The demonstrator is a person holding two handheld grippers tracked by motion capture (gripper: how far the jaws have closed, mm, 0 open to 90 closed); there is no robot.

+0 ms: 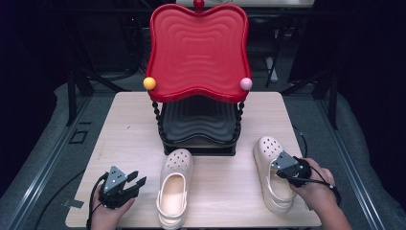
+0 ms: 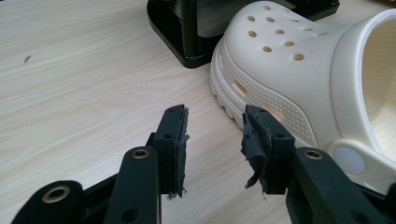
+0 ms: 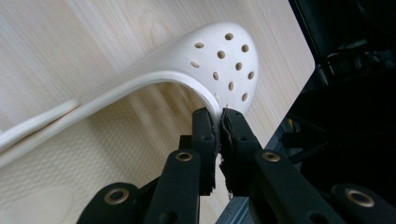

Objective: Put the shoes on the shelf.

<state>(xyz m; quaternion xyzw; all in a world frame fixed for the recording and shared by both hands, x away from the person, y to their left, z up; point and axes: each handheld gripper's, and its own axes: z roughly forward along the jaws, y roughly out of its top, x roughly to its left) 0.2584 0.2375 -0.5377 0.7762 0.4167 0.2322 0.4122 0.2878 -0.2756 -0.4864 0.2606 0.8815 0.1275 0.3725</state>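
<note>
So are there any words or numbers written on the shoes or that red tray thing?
None can be read.
The two cream clogs, one on the left and one on the right, show holes but no letters.
The red tray and the wooden table show no writing either.

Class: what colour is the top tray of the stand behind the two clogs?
Red top tray, clearest in the high view.

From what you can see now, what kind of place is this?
Probably a recording workspace, not a home: a wooden table in a dark room, a two-tier shoe rack on it, two cream clogs and hand-held grippers.
</note>
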